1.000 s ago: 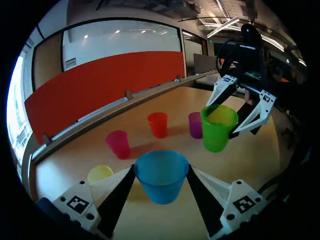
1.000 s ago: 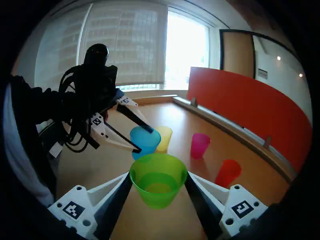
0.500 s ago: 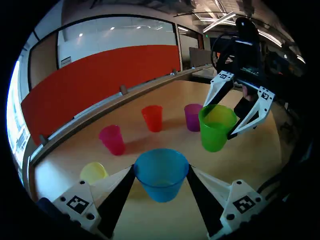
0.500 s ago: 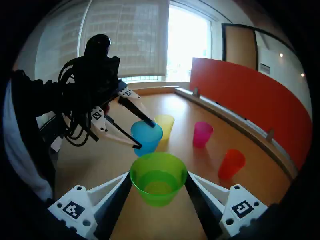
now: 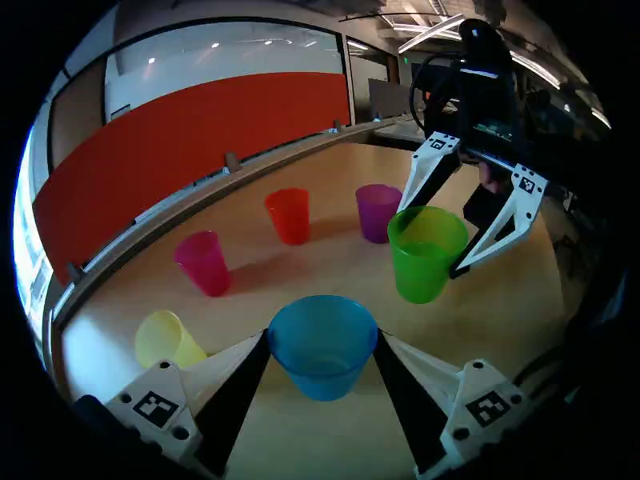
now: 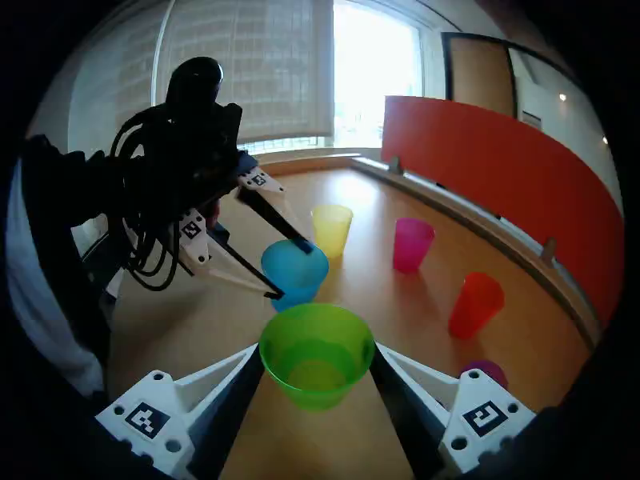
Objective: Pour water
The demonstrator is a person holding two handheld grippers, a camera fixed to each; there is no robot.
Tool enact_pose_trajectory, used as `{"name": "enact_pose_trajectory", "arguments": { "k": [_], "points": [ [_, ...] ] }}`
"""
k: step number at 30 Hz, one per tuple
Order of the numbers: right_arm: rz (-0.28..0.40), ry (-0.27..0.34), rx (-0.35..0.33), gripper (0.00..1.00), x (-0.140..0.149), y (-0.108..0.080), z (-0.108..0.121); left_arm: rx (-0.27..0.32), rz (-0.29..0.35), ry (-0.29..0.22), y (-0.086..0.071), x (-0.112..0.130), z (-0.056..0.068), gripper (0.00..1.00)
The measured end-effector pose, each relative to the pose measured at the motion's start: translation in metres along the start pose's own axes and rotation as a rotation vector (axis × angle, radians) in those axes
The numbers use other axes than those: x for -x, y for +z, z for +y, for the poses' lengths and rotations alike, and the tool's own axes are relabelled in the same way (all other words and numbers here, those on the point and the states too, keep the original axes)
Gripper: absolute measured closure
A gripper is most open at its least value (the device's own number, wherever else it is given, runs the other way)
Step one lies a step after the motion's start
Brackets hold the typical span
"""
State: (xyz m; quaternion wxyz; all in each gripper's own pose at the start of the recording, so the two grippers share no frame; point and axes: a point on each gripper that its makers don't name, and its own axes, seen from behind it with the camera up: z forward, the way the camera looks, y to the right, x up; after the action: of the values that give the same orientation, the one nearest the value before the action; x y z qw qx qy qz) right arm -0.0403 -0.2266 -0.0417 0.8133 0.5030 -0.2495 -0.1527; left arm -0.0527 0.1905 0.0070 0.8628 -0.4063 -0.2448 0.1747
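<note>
Left claw point(image 5: 322, 346) is clamped on the blue cup point(image 5: 322, 366) and right claw point(image 6: 318, 352) on the green cup point(image 6: 317, 374). Both cups are upright, near each other over the counter point(image 5: 336, 276). Looks like the line-up before the pour. Next: bring one rim over the other cup, then tilt slowly. Can't tell which one holds water.

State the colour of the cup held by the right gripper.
The cup is green, clearest in the right gripper view.
</note>
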Motion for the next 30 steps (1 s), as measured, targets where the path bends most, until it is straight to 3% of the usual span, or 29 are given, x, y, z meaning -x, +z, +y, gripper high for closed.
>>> {"name": "enact_pose_trajectory", "arguments": {
  "k": [14, 30],
  "points": [
    [-0.024, 0.018, 0.0, 0.08, 0.021, 0.011, -0.001, 0.013, -0.007, 0.01, 0.009, 0.007, 0.006, 0.1],
    [-0.042, 0.027, -0.004, 0.08, 0.032, 0.018, -0.006, 0.009, 0.014, -0.02, 0.008, 0.012, 0.007, 0.1]
  ]
}}
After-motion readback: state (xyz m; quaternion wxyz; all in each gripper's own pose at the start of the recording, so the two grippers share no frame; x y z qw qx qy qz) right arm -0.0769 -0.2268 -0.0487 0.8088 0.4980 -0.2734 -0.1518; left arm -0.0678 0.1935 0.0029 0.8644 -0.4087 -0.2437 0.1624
